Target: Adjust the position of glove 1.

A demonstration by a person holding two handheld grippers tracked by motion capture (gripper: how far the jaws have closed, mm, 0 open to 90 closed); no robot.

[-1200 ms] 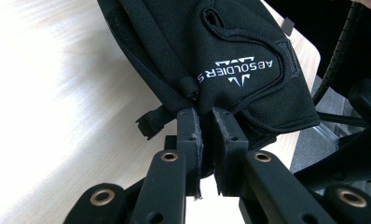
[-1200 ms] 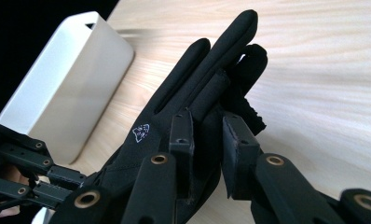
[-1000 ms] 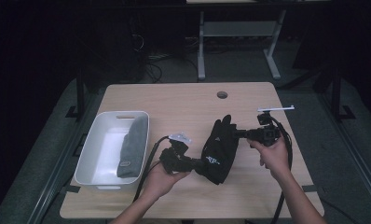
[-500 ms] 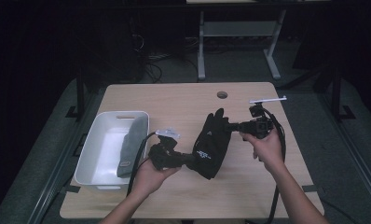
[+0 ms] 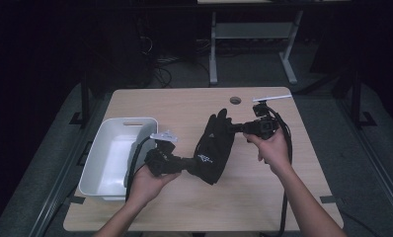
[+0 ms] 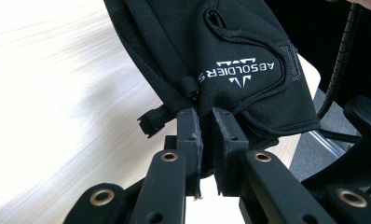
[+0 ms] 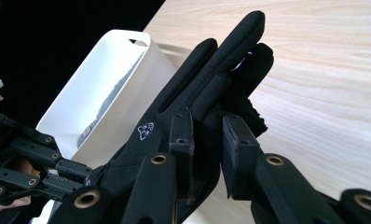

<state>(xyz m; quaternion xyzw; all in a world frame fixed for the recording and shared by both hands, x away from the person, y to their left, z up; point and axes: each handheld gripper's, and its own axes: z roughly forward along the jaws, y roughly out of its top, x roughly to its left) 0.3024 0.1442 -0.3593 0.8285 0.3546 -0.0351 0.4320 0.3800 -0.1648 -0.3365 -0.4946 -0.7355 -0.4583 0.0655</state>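
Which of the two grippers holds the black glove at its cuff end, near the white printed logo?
The left gripper does: its jaws pinch the glove at the cuff edge just below the logo. The right gripper grips the finger end instead.

Both hand-held grippers [image 5: 187, 164] [image 5: 234, 128] clamped, raised

The black glove [image 6: 230, 51] carries white lettering near its cuff, seen upside down in the left gripper view: "ABSOLDIER S", with a small angular emblem just beside the word. A small white logo on the glove's back is too small to read.
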